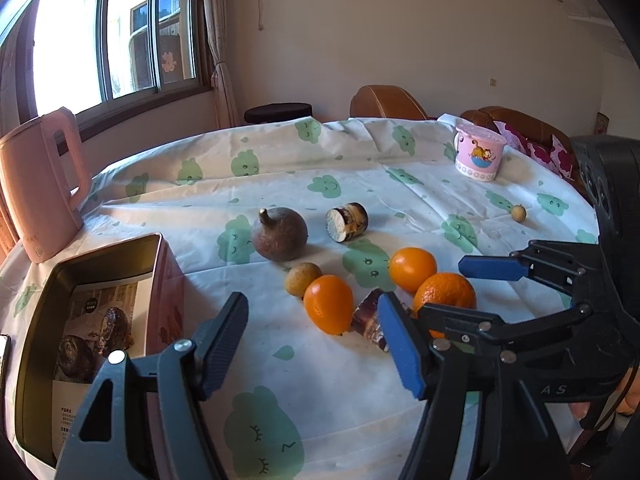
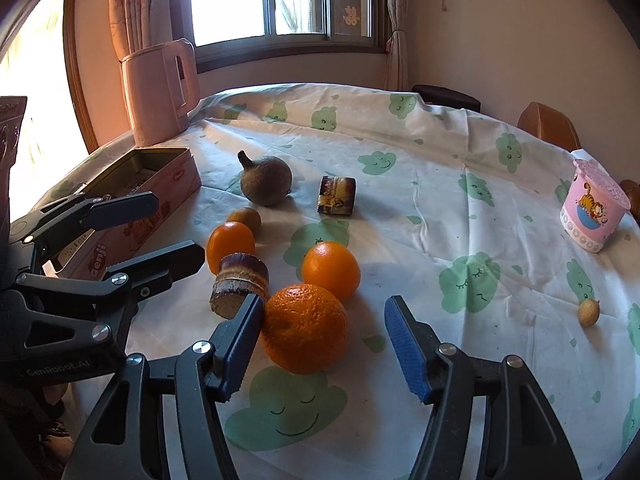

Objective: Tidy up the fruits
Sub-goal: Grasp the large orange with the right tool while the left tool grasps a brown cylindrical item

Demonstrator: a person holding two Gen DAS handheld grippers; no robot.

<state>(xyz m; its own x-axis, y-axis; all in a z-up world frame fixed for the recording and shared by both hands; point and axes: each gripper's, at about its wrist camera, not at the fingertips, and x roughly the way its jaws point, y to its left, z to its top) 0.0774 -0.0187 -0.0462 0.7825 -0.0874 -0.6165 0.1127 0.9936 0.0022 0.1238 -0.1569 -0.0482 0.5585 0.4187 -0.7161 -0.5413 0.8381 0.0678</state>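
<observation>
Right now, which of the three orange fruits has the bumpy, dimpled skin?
The rough-skinned orange lying nearest the right gripper, between its open jaws. The two smooth orange fruits farther back have glossy, even skin.

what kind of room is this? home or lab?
Most likely a home dining or living room: a round table under a white cloud-print tablecloth, brown leather chairs pushed up to it, a curtained sliding window, and a pink electric kettle on the table.
</observation>
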